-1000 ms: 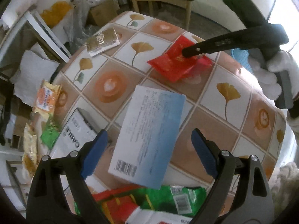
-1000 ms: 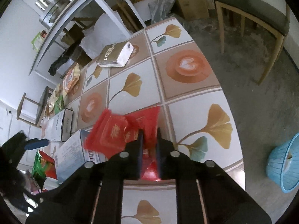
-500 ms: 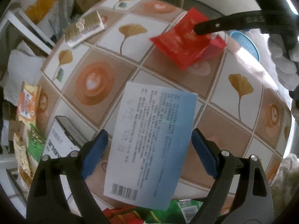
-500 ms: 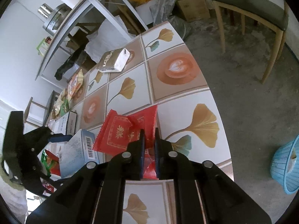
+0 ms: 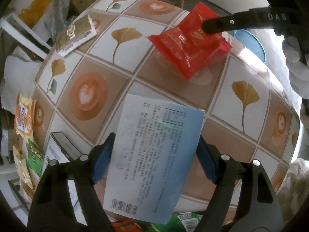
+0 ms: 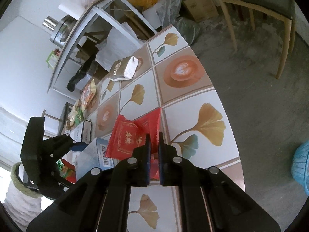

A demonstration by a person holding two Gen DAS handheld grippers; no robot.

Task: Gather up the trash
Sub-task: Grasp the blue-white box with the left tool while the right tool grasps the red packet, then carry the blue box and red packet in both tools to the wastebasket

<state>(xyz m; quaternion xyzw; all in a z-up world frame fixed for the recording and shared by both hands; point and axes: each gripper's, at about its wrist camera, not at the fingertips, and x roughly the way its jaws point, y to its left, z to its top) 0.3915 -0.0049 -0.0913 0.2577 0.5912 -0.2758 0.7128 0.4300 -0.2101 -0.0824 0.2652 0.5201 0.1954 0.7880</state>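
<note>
1. Left wrist view: the left gripper [image 5: 154, 154] points down at the bench [image 5: 123, 46], which has a cover with leaf and coffee-cup pictures.
2. A pale blue box [image 5: 154, 154] with small print and a bar code sits between its two blue pads [image 5: 102, 160].
3. The jaws have just been closing in on the box. The pad at 9 o'clock sits right at the box's edge, and the pad at 3 o'clock is partly hidden behind the box. I cannot tell if they press it yet.
4. At 1 o'clock, the right gripper [image 5: 210, 27] comes in as a dark bar and pinches a red packet [image 5: 185, 46] just above the bench.
5. A gold packet [image 5: 75, 34] lies at 10 o'clock on the bench, well apart from the box.
6. An orange snack bag [image 5: 23, 119] and a green bag [image 5: 34, 158] lie at 9 o'clock by the bench edge.
7. A blue basket [image 5: 251, 42] shows at 2 o'clock, past the bench edge.
8. Right wrist view: the right gripper [image 6: 154, 145] is clenched tight on the red packet [image 6: 131, 137]. The packet sticks out ahead of its tips, toward 11 o'clock.
9. The left gripper [image 6: 77, 147] is at 9 o'clock, with the pale blue box [image 6: 94, 154] at its tips, just beside the red packet.
10. The gold packet [image 6: 123, 69] lies at 11 o'clock on the bench [image 6: 193, 127].
11. The blue basket [image 6: 301, 166] stands on the floor [image 6: 260, 106] at 3 o'clock.
12. A wooden chair [image 6: 256, 2] stands at 1 o'clock on the floor.
</note>
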